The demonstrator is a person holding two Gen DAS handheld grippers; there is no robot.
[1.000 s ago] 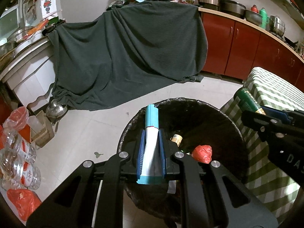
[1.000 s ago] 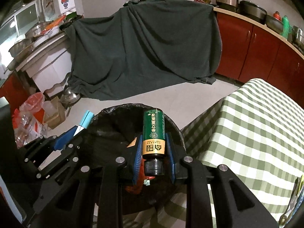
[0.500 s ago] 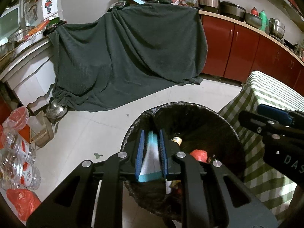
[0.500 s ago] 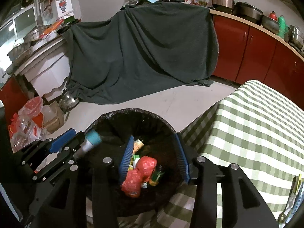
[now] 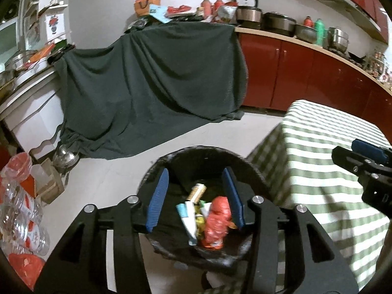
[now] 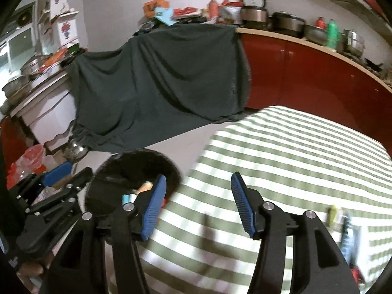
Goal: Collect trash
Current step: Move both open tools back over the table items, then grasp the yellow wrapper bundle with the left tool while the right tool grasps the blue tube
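Left gripper (image 5: 196, 191) hangs over the black-lined trash bin (image 5: 247, 164), jaws opening and empty; a white-and-teal tube (image 5: 187, 218) and a red wrapper (image 5: 218, 223) lie inside the bin. Right gripper (image 6: 198, 201) is over the green-checked tablecloth (image 6: 306, 152) just beside the bin, jaws opening, nothing between them. Blurred small items (image 6: 343, 227) lie near the cloth's right edge; a dark draped cloth (image 5: 152, 85) stands behind.

Kitchen w/ red cabinets (image 5: 289, 73), white floor (image 5: 117, 171), dark cloth (image 5: 152, 85) over furniture.

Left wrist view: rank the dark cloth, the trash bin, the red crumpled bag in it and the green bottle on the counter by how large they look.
1. Dark cloth
2. Trash bin
3. Red bag
4. Green bottle

The bottle stands far from the camera, so its small look says little about true size.
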